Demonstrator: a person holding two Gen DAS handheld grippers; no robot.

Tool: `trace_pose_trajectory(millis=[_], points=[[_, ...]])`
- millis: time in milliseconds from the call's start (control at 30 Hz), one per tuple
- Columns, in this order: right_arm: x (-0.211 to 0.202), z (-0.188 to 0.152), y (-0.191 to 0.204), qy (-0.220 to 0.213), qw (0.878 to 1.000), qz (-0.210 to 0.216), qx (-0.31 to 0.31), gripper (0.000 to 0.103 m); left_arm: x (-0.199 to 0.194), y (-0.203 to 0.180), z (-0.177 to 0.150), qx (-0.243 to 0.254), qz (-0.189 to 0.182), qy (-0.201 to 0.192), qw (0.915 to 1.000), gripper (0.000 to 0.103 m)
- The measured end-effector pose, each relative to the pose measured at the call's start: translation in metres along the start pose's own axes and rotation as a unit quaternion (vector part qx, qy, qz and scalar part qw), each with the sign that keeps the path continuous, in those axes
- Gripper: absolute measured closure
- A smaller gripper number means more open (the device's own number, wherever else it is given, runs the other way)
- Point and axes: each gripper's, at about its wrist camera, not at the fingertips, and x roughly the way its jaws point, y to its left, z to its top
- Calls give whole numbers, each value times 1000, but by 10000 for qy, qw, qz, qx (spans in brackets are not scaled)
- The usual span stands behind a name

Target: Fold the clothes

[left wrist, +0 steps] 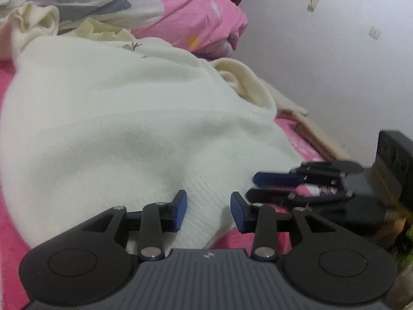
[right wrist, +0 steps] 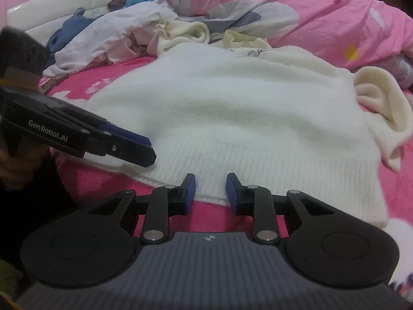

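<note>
Pink bedding (right wrist: 103,82) runs under everything, and the cream sweater (right wrist: 232,108) lies spread flat across it, ribbed hem nearest me, ready for a fold. My left gripper (left wrist: 208,210) and right gripper (right wrist: 210,193) both stand part open over that hem; neither seems to pinch it.

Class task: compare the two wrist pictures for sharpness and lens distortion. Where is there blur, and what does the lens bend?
Left wrist view: the right gripper is smeared by motion blur; the wall edge bows. Right wrist view: the sweater hem ribbing is fairly sharp, the quilt behind is soft, and dark corners mark the fisheye.
</note>
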Motion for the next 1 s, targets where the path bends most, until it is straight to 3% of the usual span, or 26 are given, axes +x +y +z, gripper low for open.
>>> trace_pose_trajectory(millis=[167,233,400,533,633,767,833,900,1000], points=[[-18,41,-39,-348,9981,-487,161,77,-3,-1,-10,221,-76,-271,9994,60],[-11,60,-61,-287,9964,-751,280,77,-2,-3,-11,301,-80,-324,9990,60],[47,96,-111,520,9938,-809,556,78,-2,1,-11,239,-189,-360,9989,60],[124,104,-150,1362,9824,-1150,561,78,-2,4,-11,152,-269,-362,9989,60],[146,121,-181,1337,9767,-1117,1254,78,-3,3,-11,162,-265,-360,9989,60],[147,131,-188,1309,9714,-1309,1490,78,-4,2,-12,176,-250,-360,9989,60],[129,136,-172,1190,9764,-1169,1374,78,-4,3,-12,159,-258,-361,9989,60],[108,139,-152,1134,9839,-681,1201,78,-4,4,-11,145,-267,-364,9989,59],[108,136,-114,1412,9854,130,941,78,-4,4,-11,123,-290,-372,9988,59]])
